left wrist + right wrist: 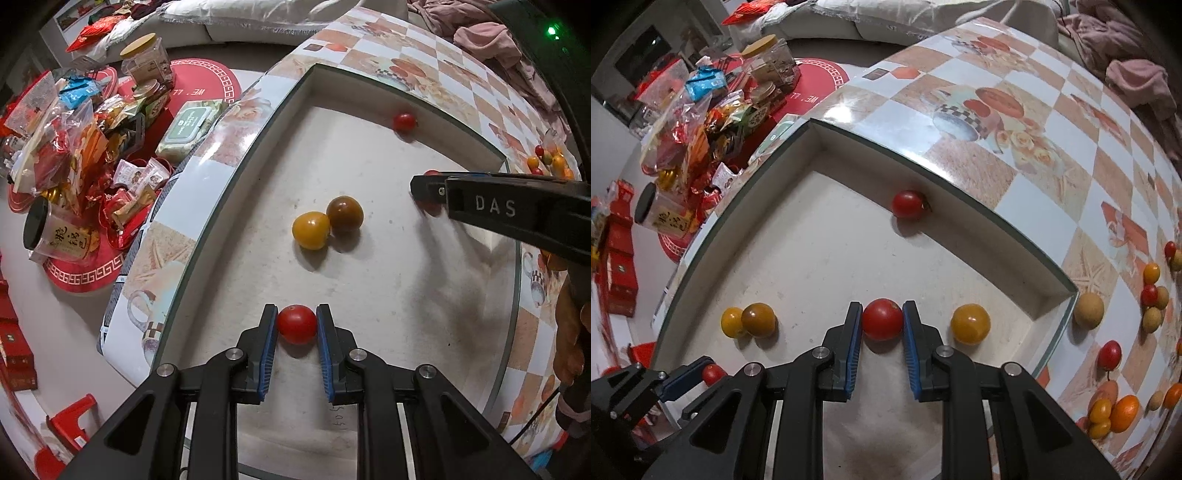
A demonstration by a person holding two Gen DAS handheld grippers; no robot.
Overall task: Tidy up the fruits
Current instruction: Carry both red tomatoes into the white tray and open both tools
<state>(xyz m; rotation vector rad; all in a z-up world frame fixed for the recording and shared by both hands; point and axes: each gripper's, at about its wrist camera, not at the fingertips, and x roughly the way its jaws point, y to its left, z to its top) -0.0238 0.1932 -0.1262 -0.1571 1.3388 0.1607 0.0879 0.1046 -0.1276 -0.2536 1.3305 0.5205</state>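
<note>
Both grippers, left (296,325) and right (882,319), clamp red tomatoes over the tray (979,236), presumably to drop them there.

Inside the white tray (820,236), open floor runs toward twelve o'clock; a yellow tomato (970,324) blocks three, the brown tomato (758,319) blocks nine.

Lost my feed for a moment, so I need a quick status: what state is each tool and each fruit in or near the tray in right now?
Left tool: shut on a red tomato.
Right tool: shut on another red tomato.
Yellow tomato and brown tomato: loose in the tray, touching.
Red tomato: loose against the tray wall.
Yellow tomato: loose in the tray, alone.
Fruit pile: on the table, outside the tray.
</note>
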